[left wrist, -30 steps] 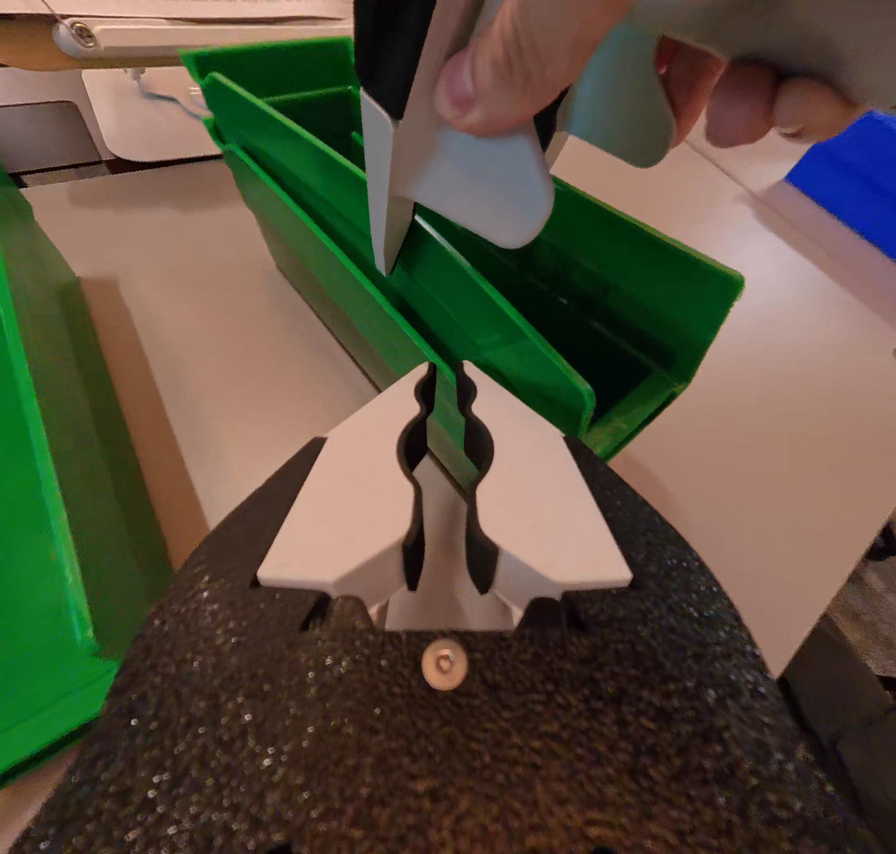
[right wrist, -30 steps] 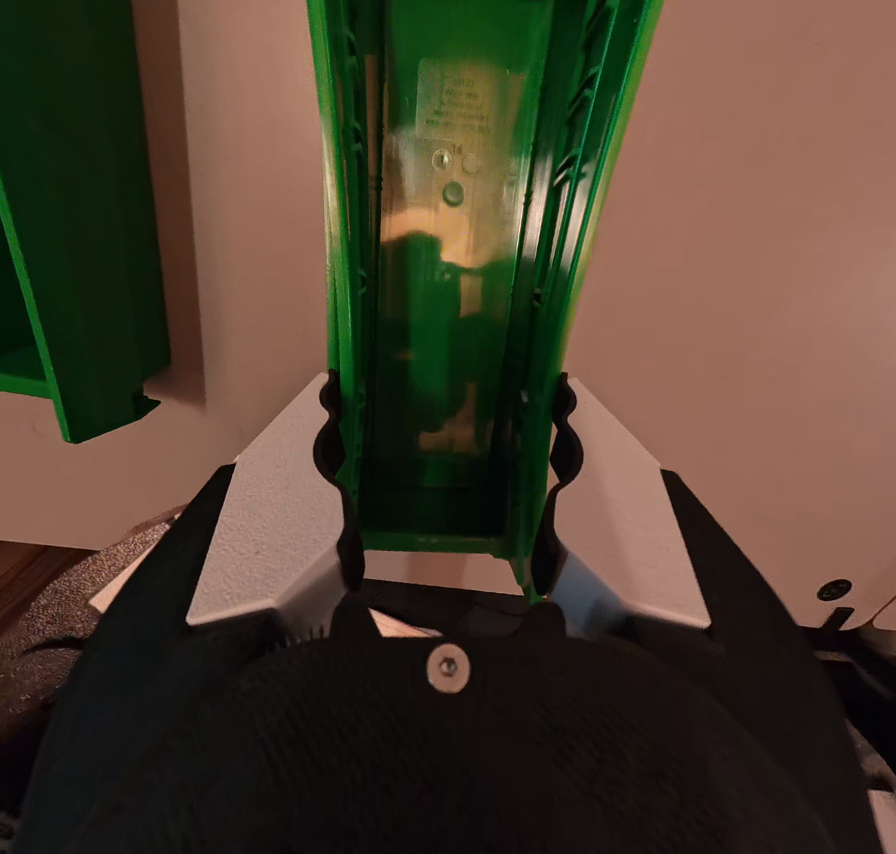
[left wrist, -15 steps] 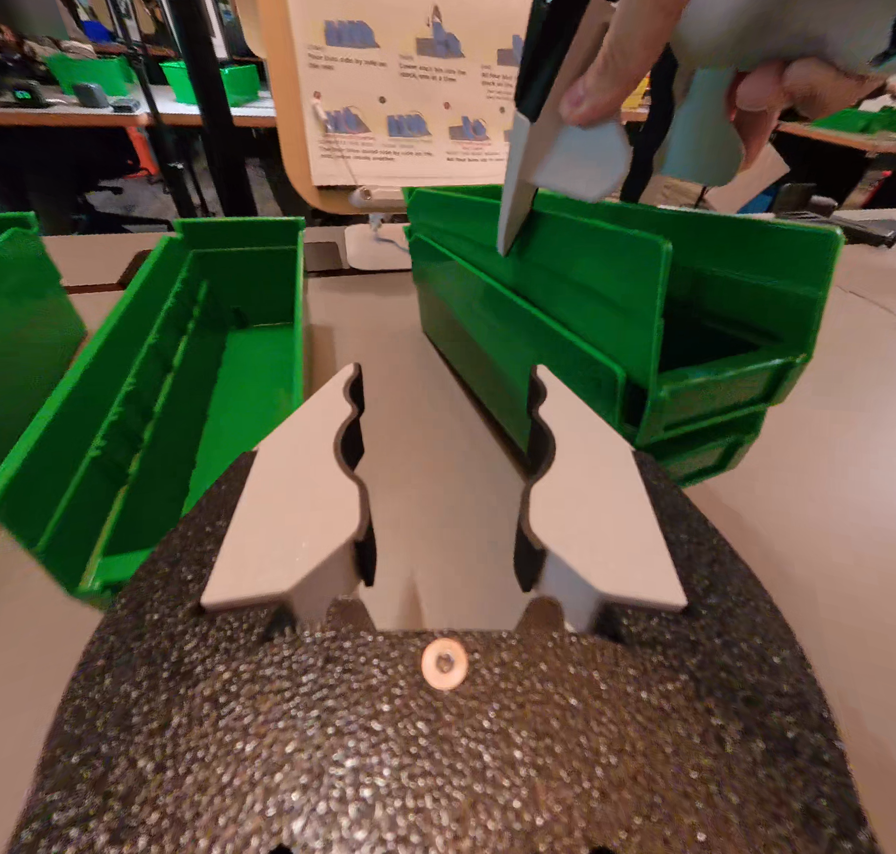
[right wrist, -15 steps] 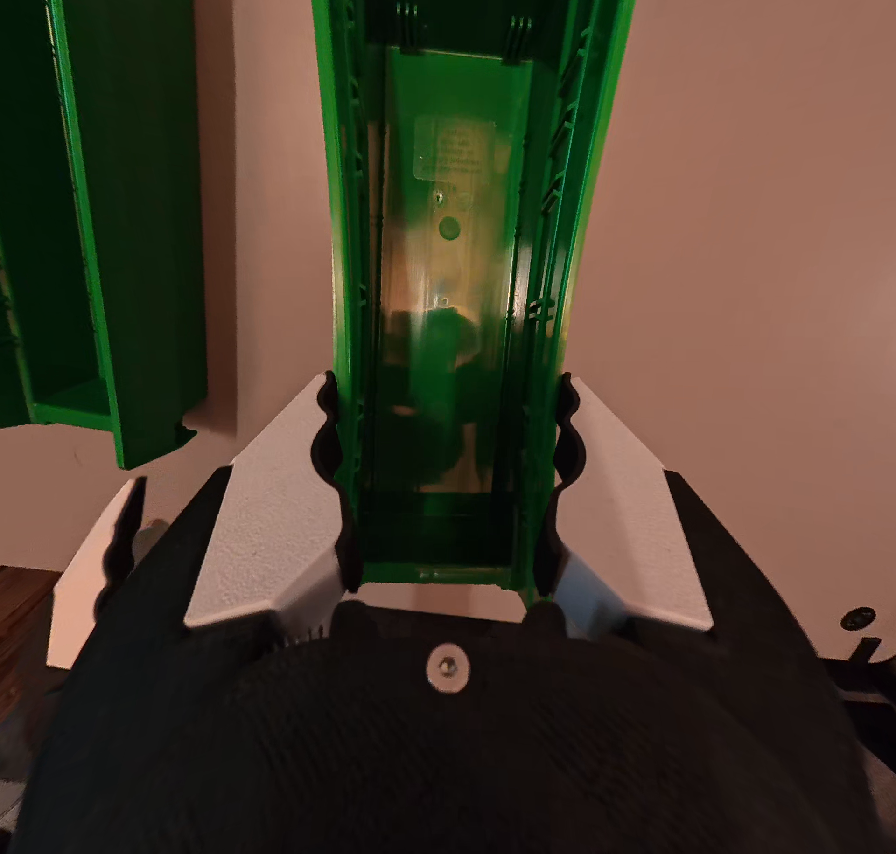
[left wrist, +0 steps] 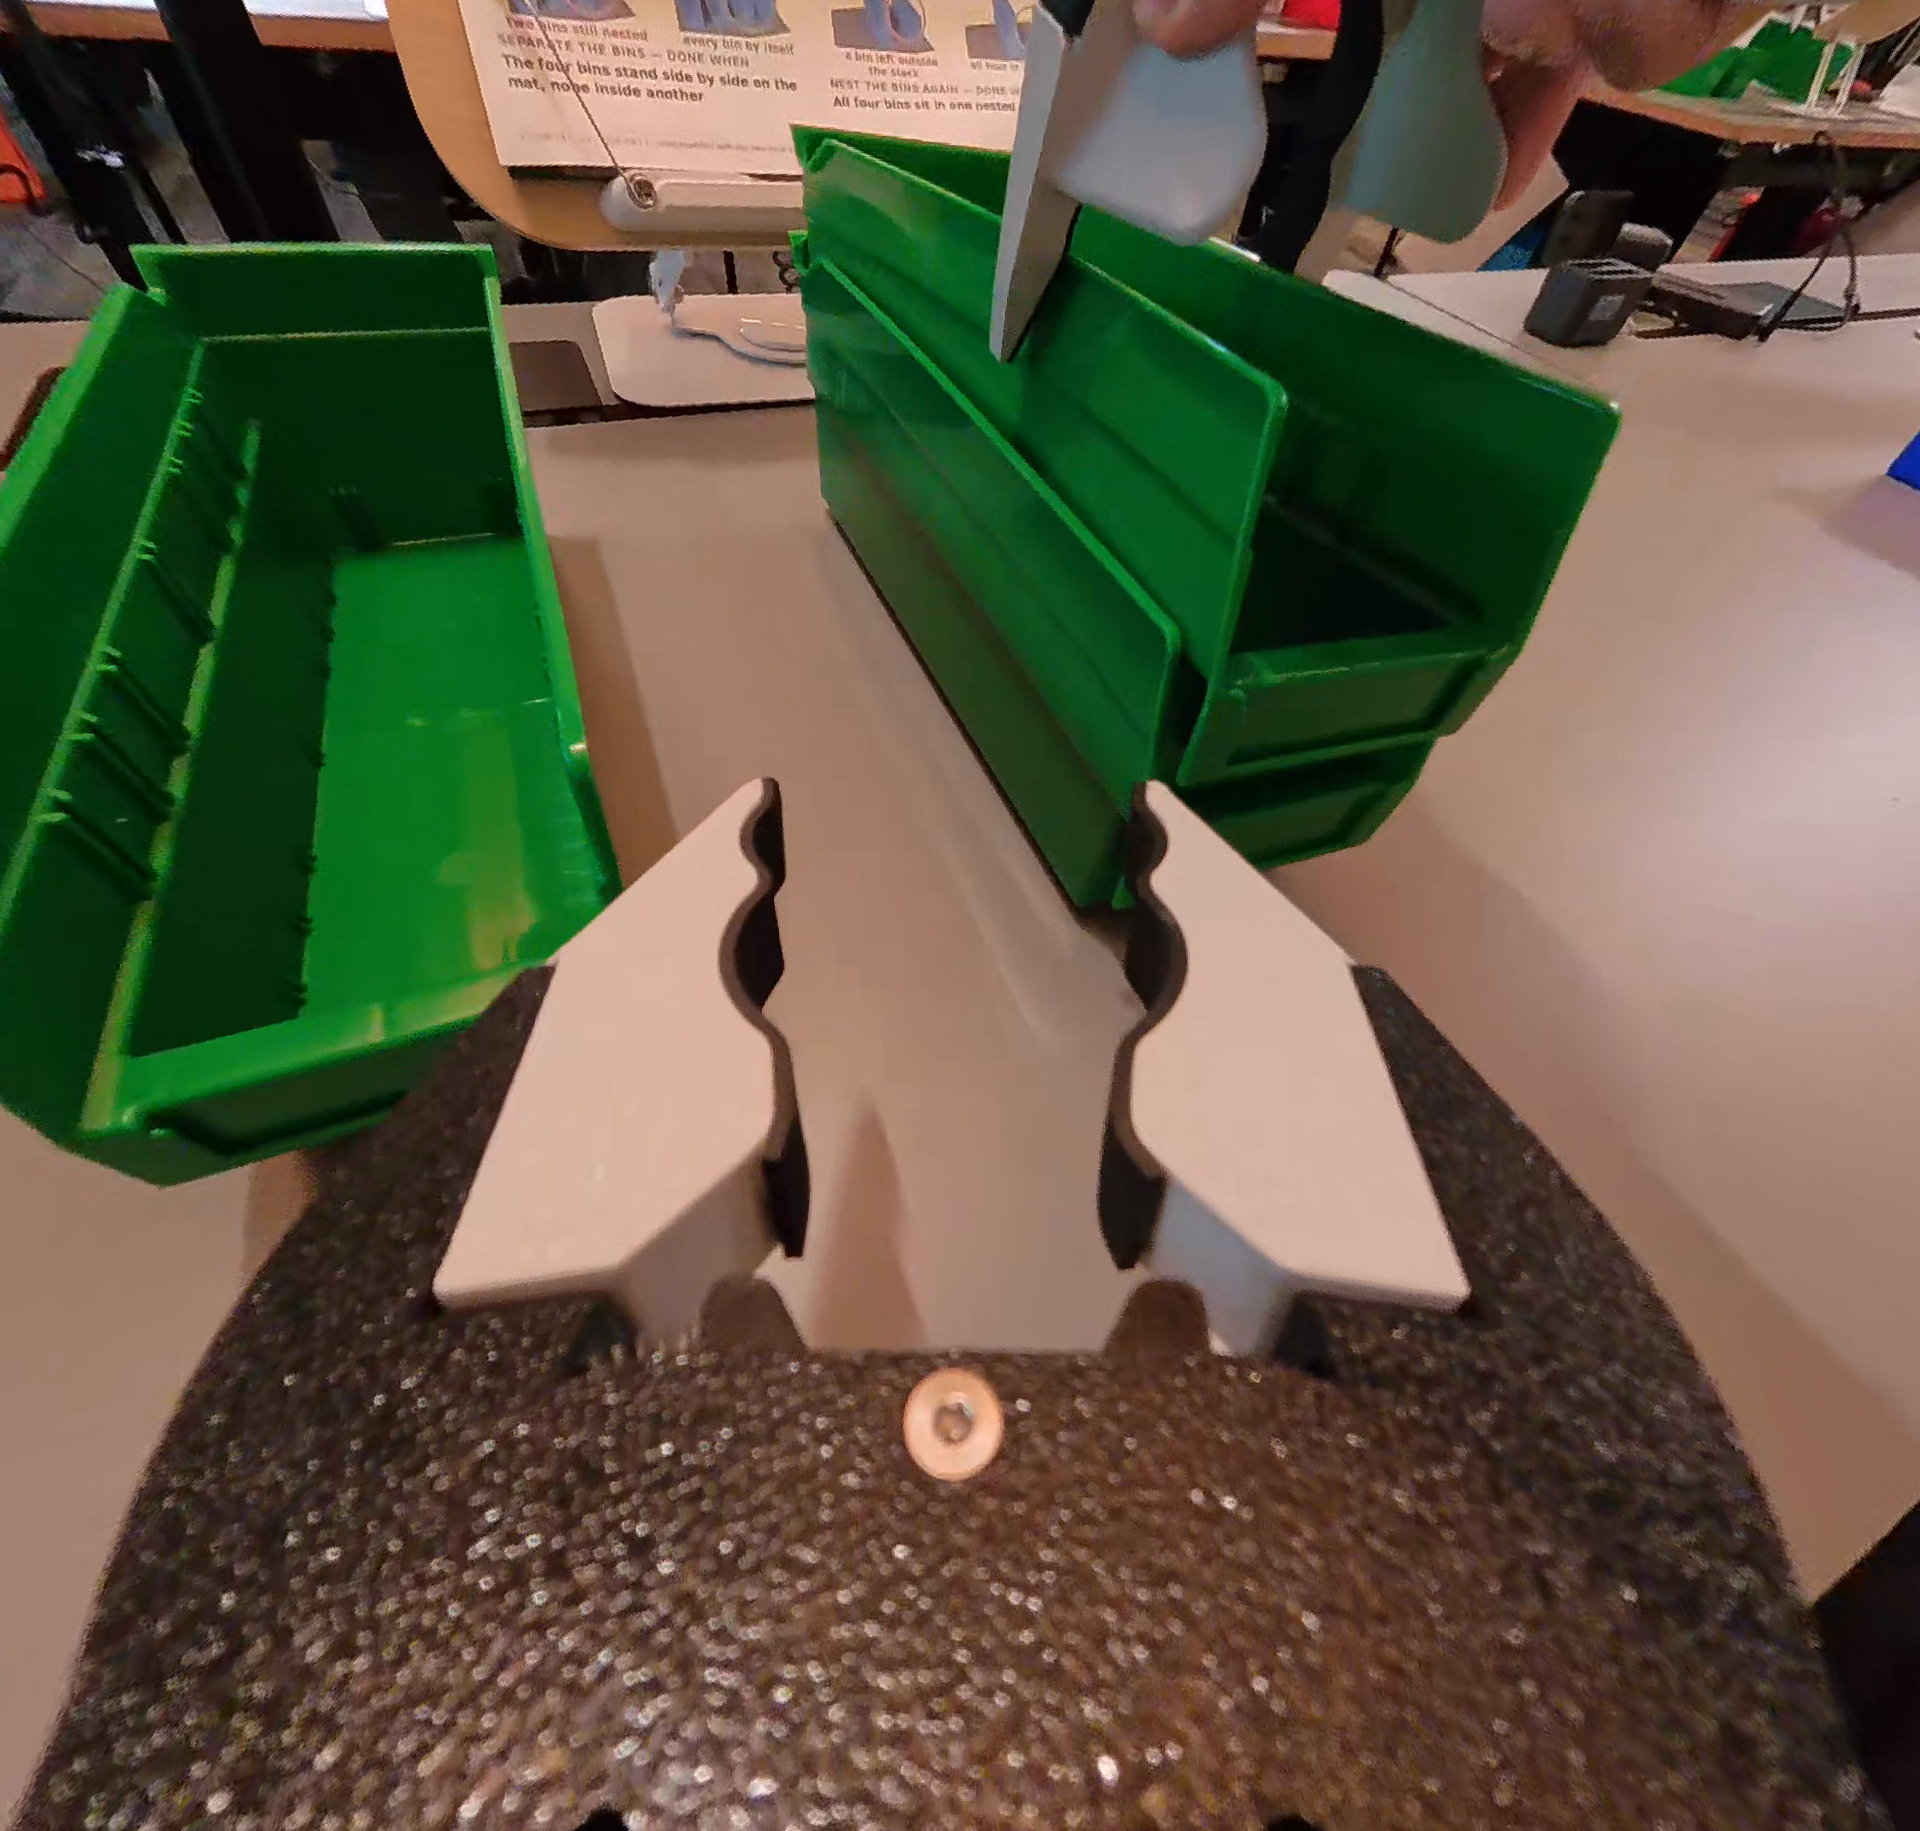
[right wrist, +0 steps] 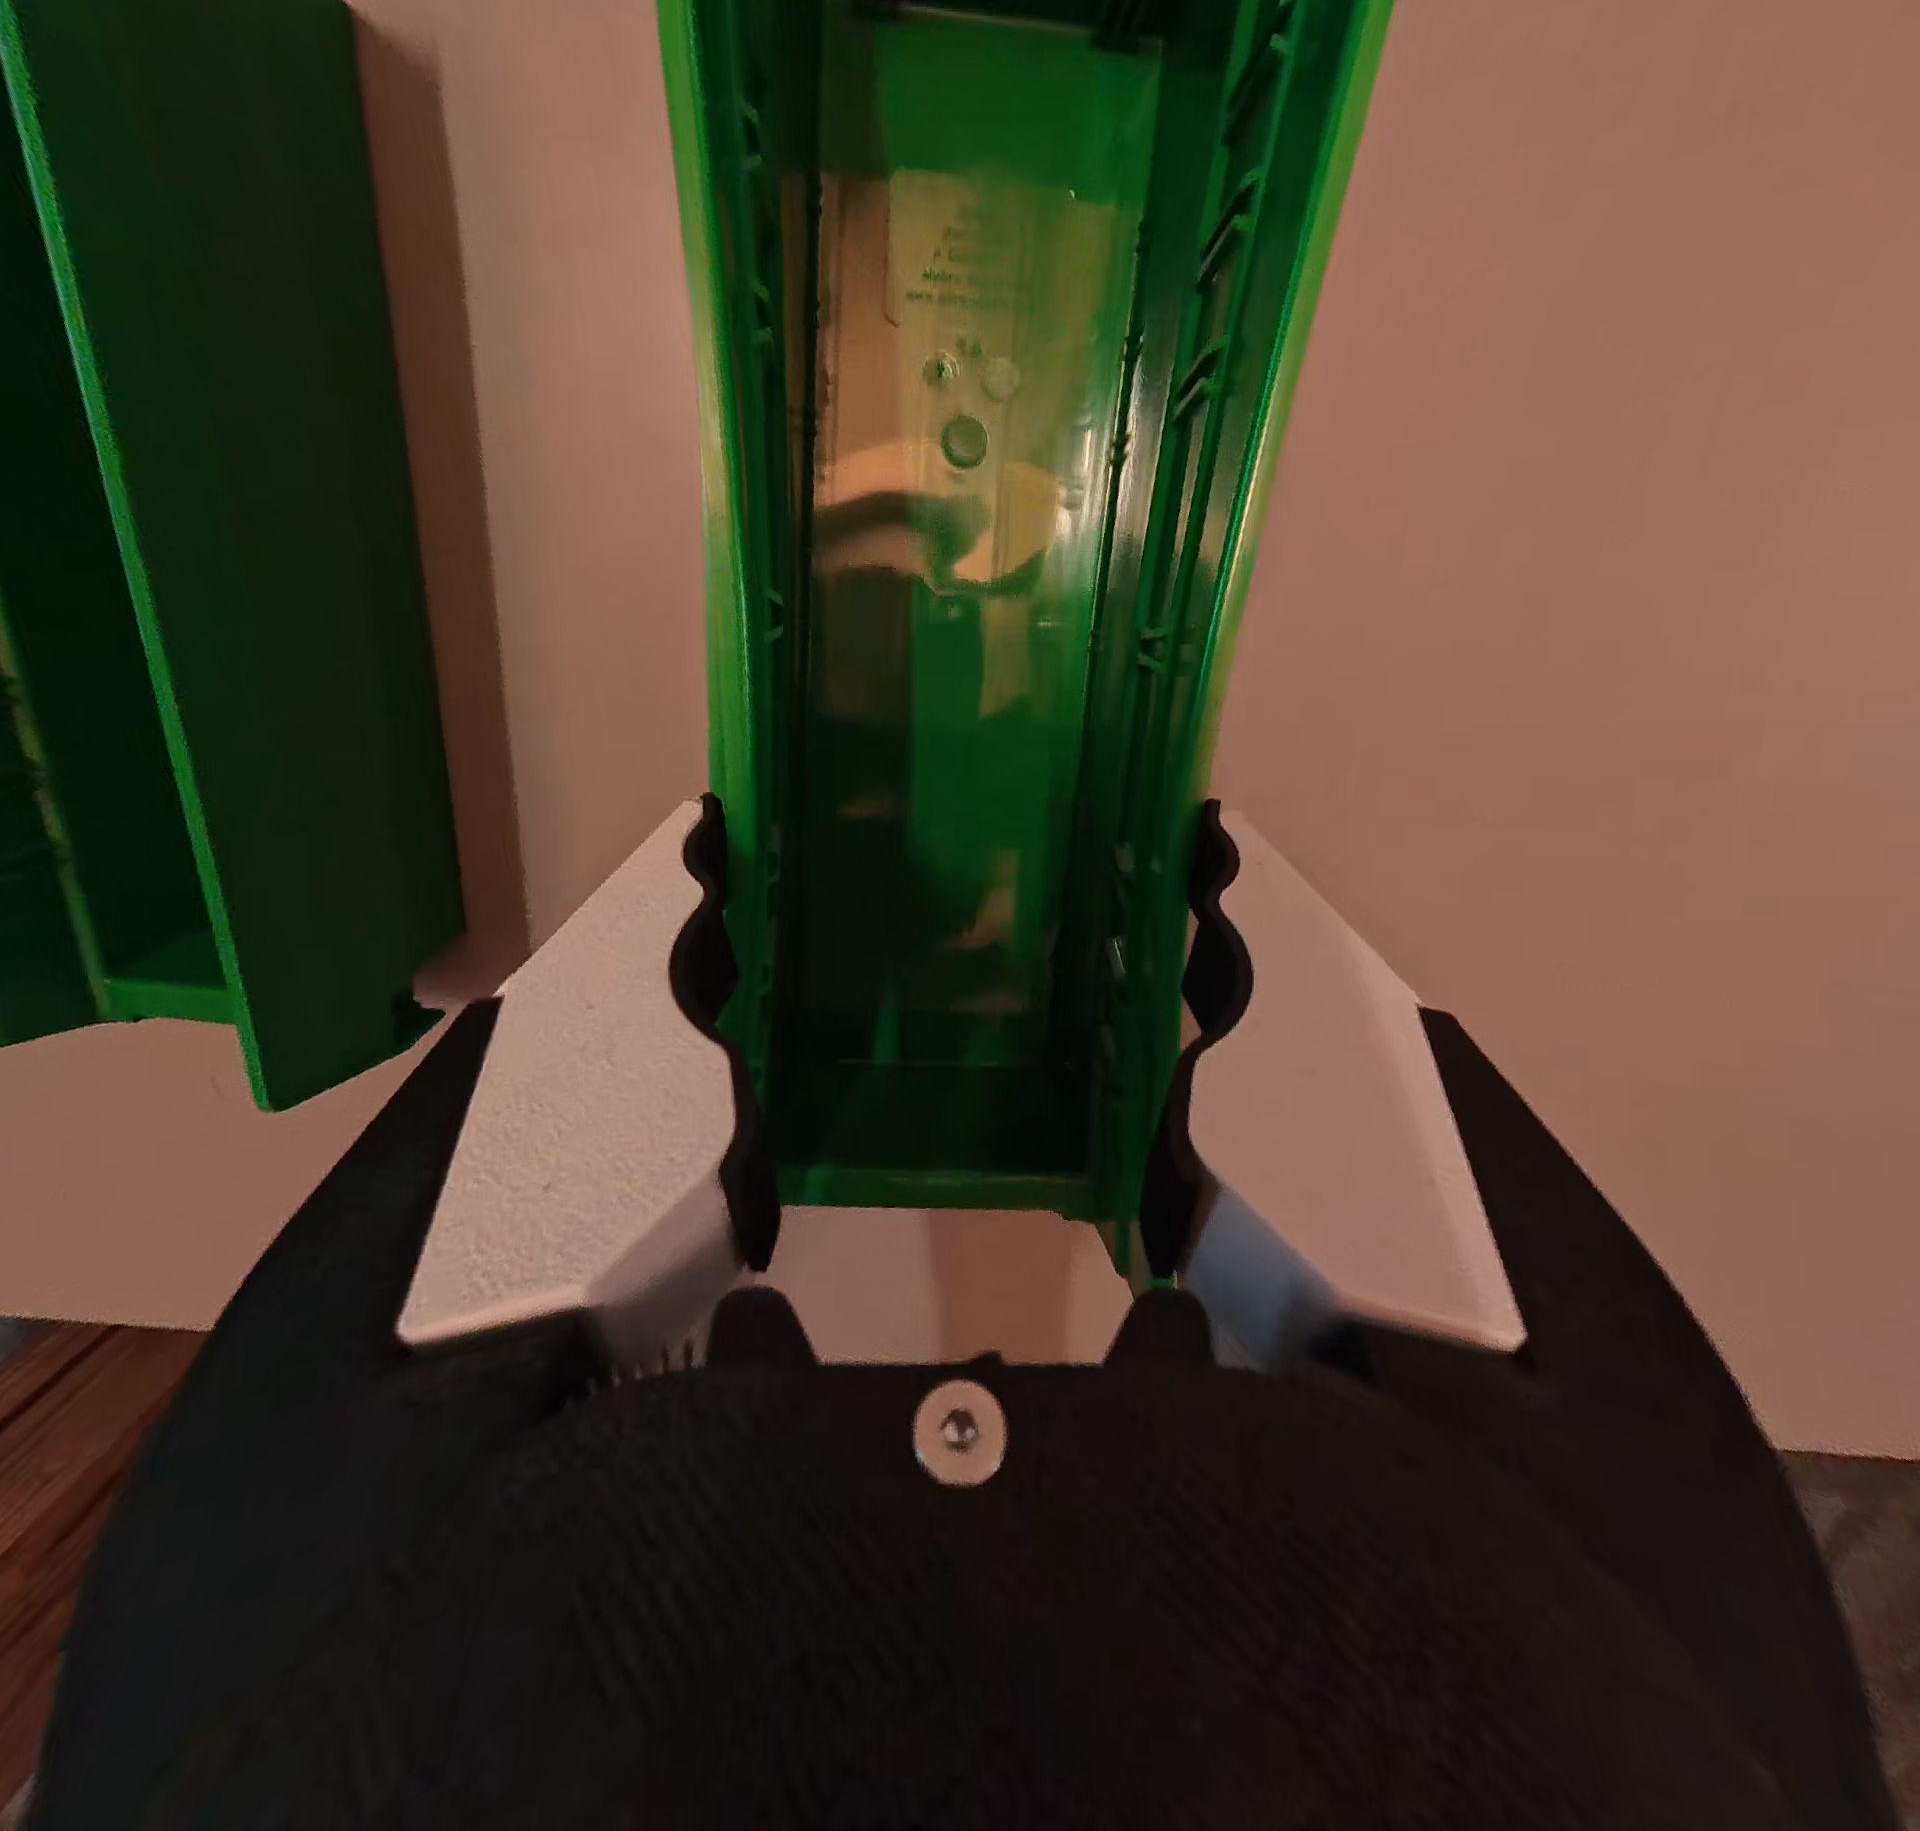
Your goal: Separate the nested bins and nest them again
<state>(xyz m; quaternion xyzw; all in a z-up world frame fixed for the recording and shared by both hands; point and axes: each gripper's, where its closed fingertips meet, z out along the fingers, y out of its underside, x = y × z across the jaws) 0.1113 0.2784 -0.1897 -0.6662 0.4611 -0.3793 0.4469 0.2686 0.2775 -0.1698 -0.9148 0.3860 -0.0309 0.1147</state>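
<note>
Two green bins are nested at the right of the left wrist view: the upper bin (left wrist: pixel 1143 493) sits raised in the lower bin (left wrist: pixel 987 701). My right gripper (right wrist: pixel 958 815) looks down into the upper bin (right wrist: pixel 966 534) and is shut across its two long walls. In the left wrist view one of its fingers (left wrist: pixel 1029 243) shows against the near wall, with a hand above. My left gripper (left wrist: pixel 954 805) is open and empty, low over the table between the stack and a single green bin (left wrist: pixel 416 742). That bin also shows in the right wrist view (right wrist: pixel 239 534).
The beige table (left wrist: pixel 1610 846) ends at the right front. An instruction sheet on a board (left wrist: pixel 727 46) stands behind the bins. A blue object (left wrist: pixel 1907 472) lies at the far right. Other tables with devices (left wrist: pixel 1662 295) stand farther back.
My left gripper let go of the stack's near wall, opened and drew back, tilting up. My right gripper kept its hold on the upper bin and shifted with it relative to the single bin.
</note>
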